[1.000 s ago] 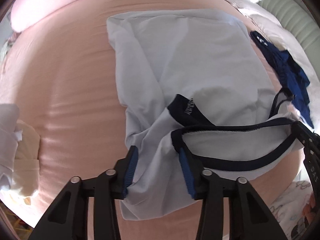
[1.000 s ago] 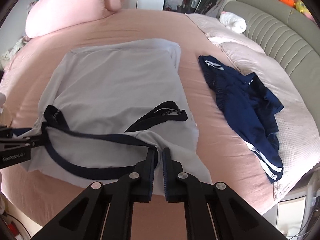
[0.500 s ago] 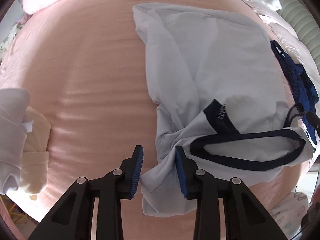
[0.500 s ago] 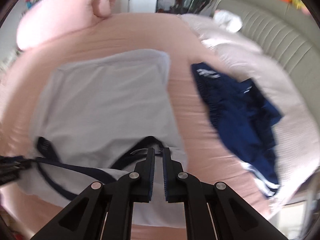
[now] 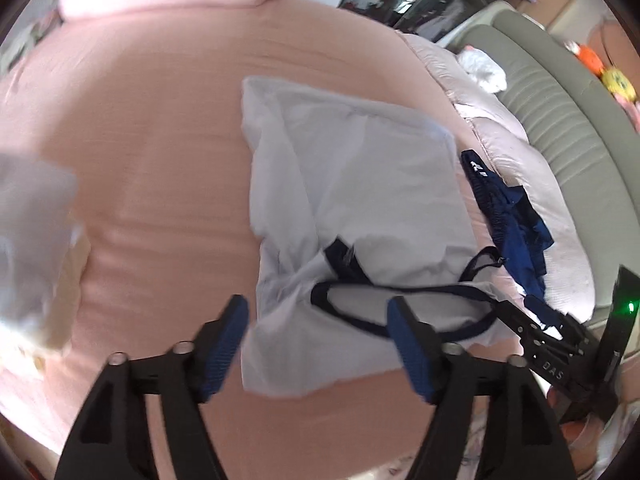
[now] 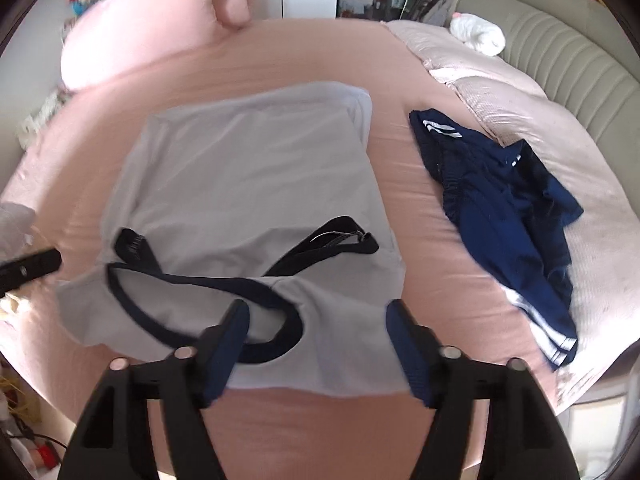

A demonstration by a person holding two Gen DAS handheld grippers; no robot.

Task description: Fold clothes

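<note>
Left wrist view shows a pale stack (image 5: pixel 28 248) at the bed's left edge, blurred. Toward the middle of the pink bed (image 5: pixel 152 184) lies the shirt (image 5: pixel 360 184), light grey with dark navy trim, partly folded, its near hem by the bed's front edge. The left gripper (image 5: pixel 318 330) hovers over that hem, its jaws opening; the cloth lies below the gap and neither pad presses it. Right wrist view: the right gripper (image 6: pixel 316 342) is likewise opening above the collar end of the shirt (image 6: pixel 248 184), clear of the fabric. Navy shorts (image 6: pixel 504 216) lie crumpled just right of the shirt, apart from it, beside a quilt (image 6: pixel 560 128) along the bed's right edge.
</note>
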